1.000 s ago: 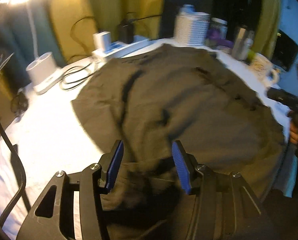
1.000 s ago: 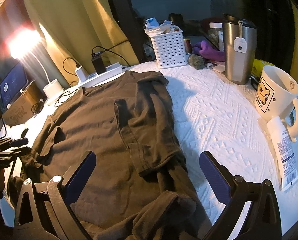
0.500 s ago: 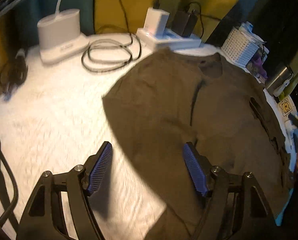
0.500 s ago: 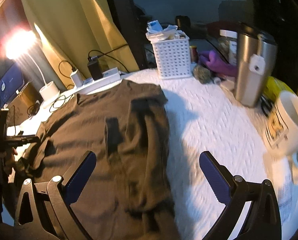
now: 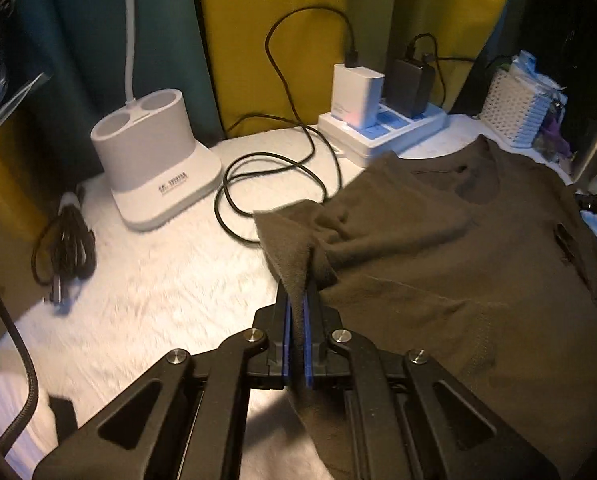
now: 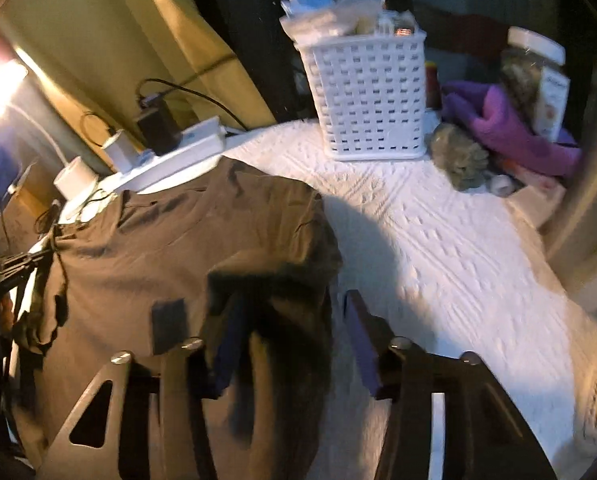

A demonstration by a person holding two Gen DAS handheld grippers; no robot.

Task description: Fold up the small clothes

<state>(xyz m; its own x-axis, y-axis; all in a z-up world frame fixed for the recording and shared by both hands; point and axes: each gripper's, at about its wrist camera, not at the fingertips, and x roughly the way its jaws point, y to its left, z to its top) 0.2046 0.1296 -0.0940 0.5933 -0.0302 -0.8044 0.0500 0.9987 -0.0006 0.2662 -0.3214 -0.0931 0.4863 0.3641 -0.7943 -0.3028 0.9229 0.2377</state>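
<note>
At the near edge of the white cloth [image 5: 158,280], the left gripper [image 5: 297,304], parted a moment ago, is now clenching the olive shirt [image 5: 438,264] sleeve; the right gripper [image 6: 290,344] is closing around the other fold, pads not yet pressing. Farther off, only the right view is showing the basket's [image 6: 370,96] front.

Both wrist views look steeply down, close, sharing the shirt [image 5: 458,280] [image 6: 178,248].

One shirt [image 5: 438,264], two chargers [image 5: 356,94], one basket [image 6: 366,96]
</note>
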